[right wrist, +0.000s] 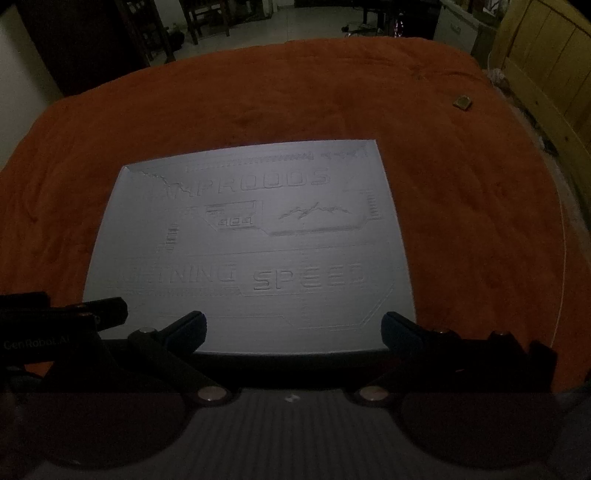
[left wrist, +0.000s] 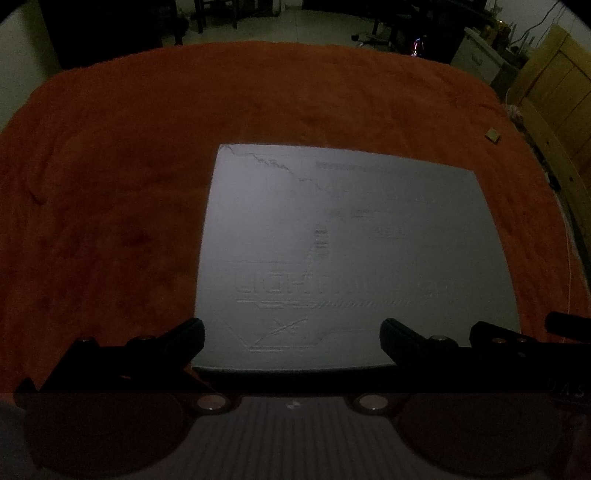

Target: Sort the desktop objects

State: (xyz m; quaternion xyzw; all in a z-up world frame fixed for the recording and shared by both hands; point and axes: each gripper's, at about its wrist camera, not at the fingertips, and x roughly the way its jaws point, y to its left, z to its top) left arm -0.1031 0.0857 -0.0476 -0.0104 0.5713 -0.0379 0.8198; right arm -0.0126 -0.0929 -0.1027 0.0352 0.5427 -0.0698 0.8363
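A grey rectangular mat (left wrist: 351, 251) with raised lettering lies on an orange cloth (left wrist: 110, 184); it also shows in the right wrist view (right wrist: 251, 243). A small square olive object (left wrist: 492, 134) lies on the cloth at the far right, also in the right wrist view (right wrist: 463, 102). My left gripper (left wrist: 291, 336) is open and empty above the mat's near edge. My right gripper (right wrist: 293, 328) is open and empty above the same edge, to the right of the left one. The left gripper's finger (right wrist: 107, 310) shows at the left of the right wrist view.
The orange cloth (right wrist: 461, 221) covers the whole table. A wooden panel (left wrist: 554, 103) stands at the right edge. Dark chairs and furniture (right wrist: 207, 22) stand on the floor beyond the far edge. The light is dim.
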